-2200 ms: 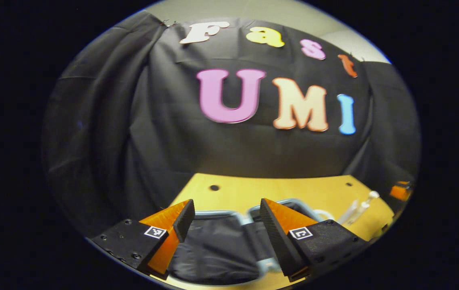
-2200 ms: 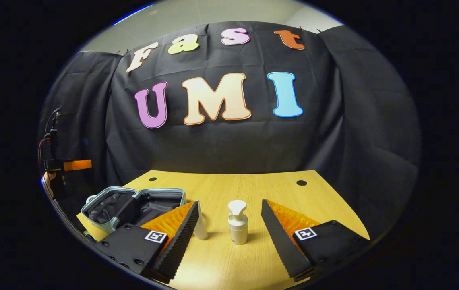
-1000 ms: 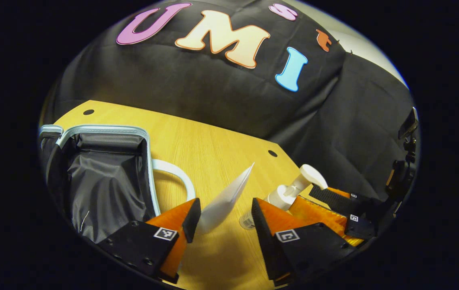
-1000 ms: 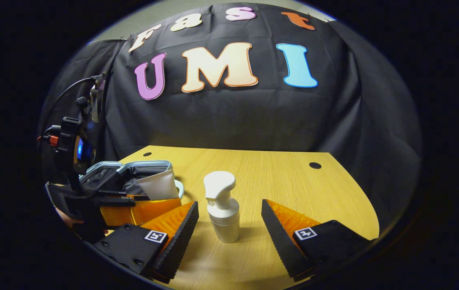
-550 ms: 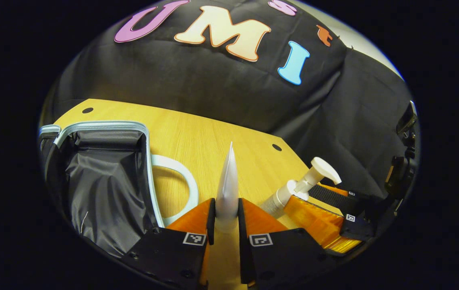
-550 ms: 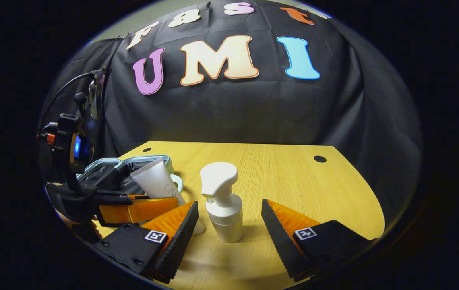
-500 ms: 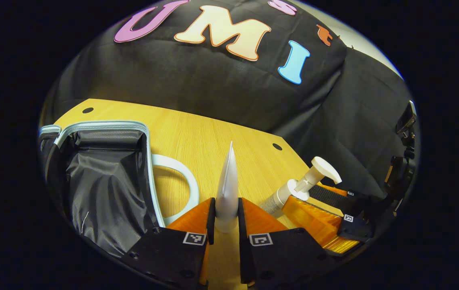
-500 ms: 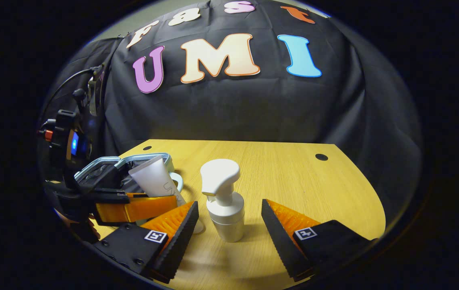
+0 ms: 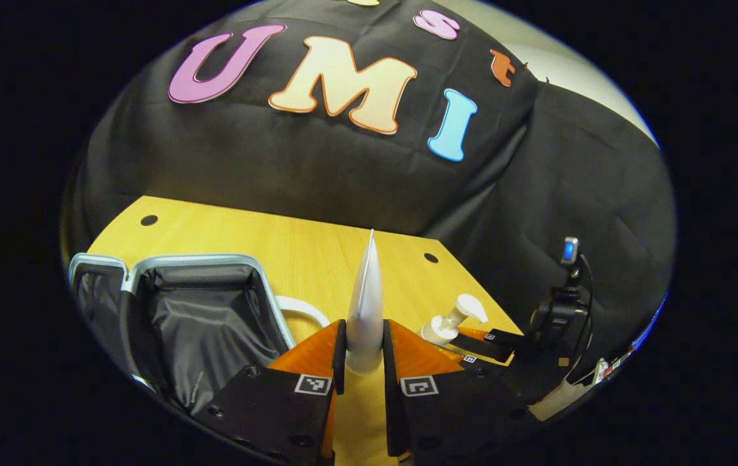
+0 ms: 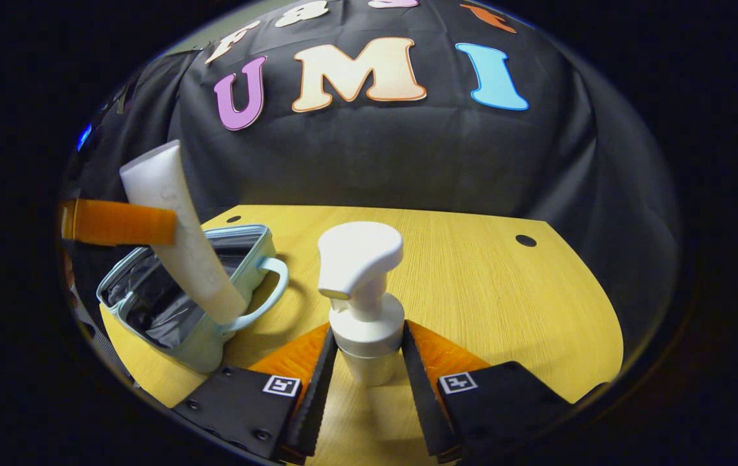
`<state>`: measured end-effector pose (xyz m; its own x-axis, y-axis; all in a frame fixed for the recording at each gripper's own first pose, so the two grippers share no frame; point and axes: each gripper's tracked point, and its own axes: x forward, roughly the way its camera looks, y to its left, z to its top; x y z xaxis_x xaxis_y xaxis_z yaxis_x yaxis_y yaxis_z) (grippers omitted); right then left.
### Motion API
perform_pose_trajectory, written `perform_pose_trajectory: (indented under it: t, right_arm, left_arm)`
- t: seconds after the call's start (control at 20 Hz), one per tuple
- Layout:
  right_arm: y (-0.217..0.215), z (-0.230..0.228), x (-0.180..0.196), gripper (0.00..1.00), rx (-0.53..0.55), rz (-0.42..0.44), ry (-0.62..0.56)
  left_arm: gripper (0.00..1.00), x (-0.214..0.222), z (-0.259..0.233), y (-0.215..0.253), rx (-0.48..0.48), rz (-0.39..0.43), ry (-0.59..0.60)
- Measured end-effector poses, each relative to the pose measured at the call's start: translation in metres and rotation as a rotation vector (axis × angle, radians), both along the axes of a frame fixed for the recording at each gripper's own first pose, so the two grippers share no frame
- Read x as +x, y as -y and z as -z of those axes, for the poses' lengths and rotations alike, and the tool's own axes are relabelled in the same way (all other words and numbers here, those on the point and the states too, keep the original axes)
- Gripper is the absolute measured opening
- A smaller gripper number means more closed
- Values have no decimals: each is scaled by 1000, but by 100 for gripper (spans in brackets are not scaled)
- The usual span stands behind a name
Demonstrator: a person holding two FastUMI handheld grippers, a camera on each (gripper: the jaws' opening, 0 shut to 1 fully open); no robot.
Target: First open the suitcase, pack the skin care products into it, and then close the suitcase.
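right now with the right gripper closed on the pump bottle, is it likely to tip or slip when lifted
Probably stable: the right gripper pinches the pump bottle on both sides of its round body. The smooth plastic could slip or twist a little. The tall pump head makes it look top-heavy, so it may tip if set down in the suitcase upright.

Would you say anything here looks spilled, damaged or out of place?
Nothing stands out. The suitcase lies open on the table, the tube is gripped off the table by the left gripper, and the pump bottle stands upright in the right gripper.

table [image 10: 505,304]: wooden, holes near back | wall: black cloth [image 10: 369,162]
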<state>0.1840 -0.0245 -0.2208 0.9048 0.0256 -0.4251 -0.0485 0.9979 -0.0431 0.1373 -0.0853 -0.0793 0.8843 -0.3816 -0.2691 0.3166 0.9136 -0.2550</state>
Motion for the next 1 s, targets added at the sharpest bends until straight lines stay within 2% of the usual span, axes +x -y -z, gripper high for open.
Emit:
perform_pose_trajectory:
  t: [0.05,0.15,0.25,0.3,0.35,0.55,0.7,0.85,1.0]
  right_arm:
    - [0,-2,-3,62,8,4,-6]
    - [-6,-4,-7,62,26,-3,-26]
    - [-19,-18,-13,62,39,-26,-19]
    - [-28,-27,-17,62,41,-40,-13]
    - [-36,-34,-21,62,46,-56,-8]
    - [-82,-66,-32,62,100,-112,-25]
    - [-120,-80,-35,60,139,-167,-50]
    - [-157,-80,-31,61,143,-223,-76]
    - [-191,-66,-30,61,156,-276,-137]
  left_arm:
    - [21,-4,-8,-10,-6,-7,1]
    - [24,-11,-19,-31,-4,-11,-9]
    - [24,-13,-21,-58,6,-35,-28]
    - [21,-14,-17,-71,15,-44,-48]
    - [24,-18,-10,-82,19,-46,-76]
    - [24,-29,22,-117,-1,-50,-231]
    - [24,-35,48,-140,64,-50,-326]
    - [24,-35,72,-149,87,-33,-425]
    - [24,-29,92,-160,109,-54,-509]
